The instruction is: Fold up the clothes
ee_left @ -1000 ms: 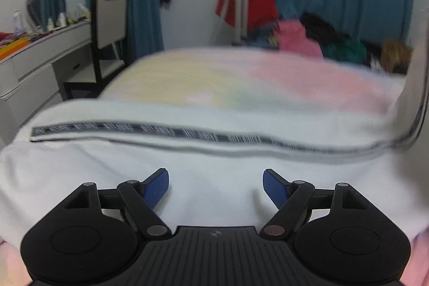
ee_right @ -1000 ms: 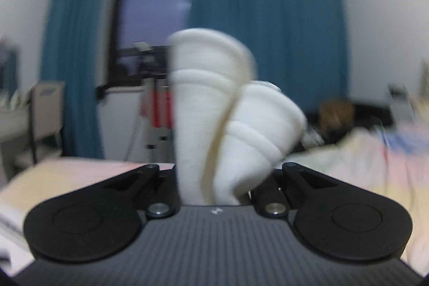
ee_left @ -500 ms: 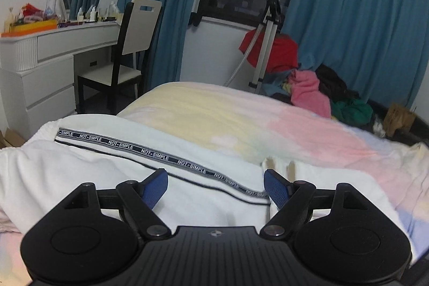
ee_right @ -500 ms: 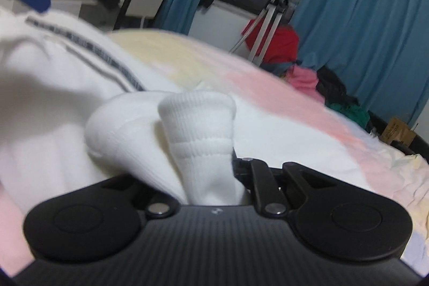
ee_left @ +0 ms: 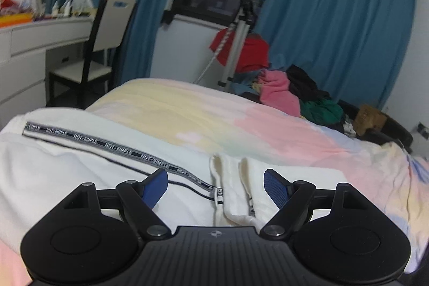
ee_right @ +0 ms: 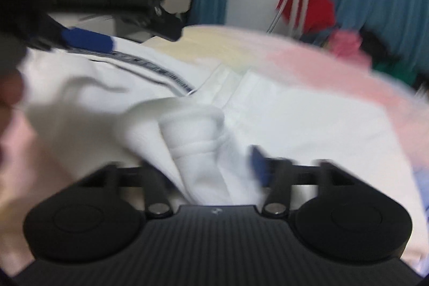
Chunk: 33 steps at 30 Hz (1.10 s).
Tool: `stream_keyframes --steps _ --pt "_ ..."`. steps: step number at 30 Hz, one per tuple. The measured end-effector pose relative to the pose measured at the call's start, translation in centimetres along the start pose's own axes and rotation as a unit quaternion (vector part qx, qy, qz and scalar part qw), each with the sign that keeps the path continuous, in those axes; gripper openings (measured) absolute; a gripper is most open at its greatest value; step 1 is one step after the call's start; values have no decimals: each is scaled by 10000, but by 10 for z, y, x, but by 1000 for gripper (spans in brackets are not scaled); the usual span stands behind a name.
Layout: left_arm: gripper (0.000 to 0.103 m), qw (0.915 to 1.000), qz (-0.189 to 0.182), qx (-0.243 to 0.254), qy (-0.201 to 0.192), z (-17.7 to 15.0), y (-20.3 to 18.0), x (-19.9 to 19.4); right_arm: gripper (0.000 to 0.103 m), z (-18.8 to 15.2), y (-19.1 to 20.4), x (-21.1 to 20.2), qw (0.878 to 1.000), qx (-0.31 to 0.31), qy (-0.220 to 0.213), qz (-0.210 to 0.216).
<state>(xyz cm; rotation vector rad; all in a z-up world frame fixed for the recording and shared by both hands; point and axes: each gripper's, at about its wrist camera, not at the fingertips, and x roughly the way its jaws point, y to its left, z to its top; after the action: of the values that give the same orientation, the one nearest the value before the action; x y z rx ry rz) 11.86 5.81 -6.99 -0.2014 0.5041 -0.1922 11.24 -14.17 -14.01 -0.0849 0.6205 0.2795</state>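
A white jacket (ee_left: 80, 170) with a black lettered stripe and a zipper lies spread on the pastel bedspread (ee_left: 214, 119). My left gripper (ee_left: 215, 185) is open and empty, just above the jacket near the zipper. In the right wrist view the jacket (ee_right: 295, 119) shows blurred. My right gripper (ee_right: 206, 160) has its jaws open around a bunched white ribbed cuff (ee_right: 193, 136), which rests on the jacket. The left gripper (ee_right: 88, 40) shows at the upper left of that view.
A white dresser (ee_left: 40, 44) and a chair (ee_left: 99, 50) stand at the left of the bed. A tripod with red cloth (ee_left: 238, 44) and a pile of clothes (ee_left: 295, 93) lie beyond the bed's far edge, before blue curtains (ee_left: 335, 31).
My right gripper brought the sleeve cuff down from the air onto the jacket, then its jaws opened. My left gripper stayed open, and its view tilted up a little.
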Motion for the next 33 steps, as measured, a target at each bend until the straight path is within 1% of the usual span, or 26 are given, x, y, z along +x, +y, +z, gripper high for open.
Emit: stream_keyframes --steps 2,3,4,7,10,12,14,18,19,21,22,28,33 --pt "80 9999 -47 127 -17 -4 -6 -2 78 0 -11 -23 9990 320 119 293" --pt "80 9998 -65 173 -8 -6 -9 -3 78 -1 -17 -36 9983 438 106 364" --pt "80 9997 -84 218 1 -9 -11 -4 78 -1 -24 -49 9980 537 27 338" --pt "80 9987 -54 492 146 -22 -22 -3 78 -1 -51 -79 9961 820 -333 -1" --pt "80 9965 -16 777 302 -35 -34 -1 78 -3 -83 -89 9894 1236 -572 -507" --pt "80 9945 10 967 406 -44 -41 -1 78 -5 -98 -88 9840 1528 -596 -699" --pt "80 9911 210 1168 601 -55 -47 6 78 -6 -107 -79 9801 1718 -494 -863" --pt "80 9863 529 1271 905 -70 -45 20 78 -15 -112 -60 9790 1701 -214 -1099" --pt "80 9860 554 1259 940 -71 -43 22 77 -18 -114 -53 9787 1708 -99 -1135" --pt "81 9861 568 1213 987 -72 -39 23 77 -24 -118 -37 9766 1807 174 -1154" --pt "81 9859 579 1228 982 -73 -39 23 77 -27 -118 -28 9752 1871 246 -1154" --pt "81 9859 581 1296 889 -76 -40 22 77 -28 -118 -24 9740 1928 238 -1168" --pt "82 9898 509 1013 866 -67 -32 10 77 -28 -123 -26 9746 1901 245 -1163"
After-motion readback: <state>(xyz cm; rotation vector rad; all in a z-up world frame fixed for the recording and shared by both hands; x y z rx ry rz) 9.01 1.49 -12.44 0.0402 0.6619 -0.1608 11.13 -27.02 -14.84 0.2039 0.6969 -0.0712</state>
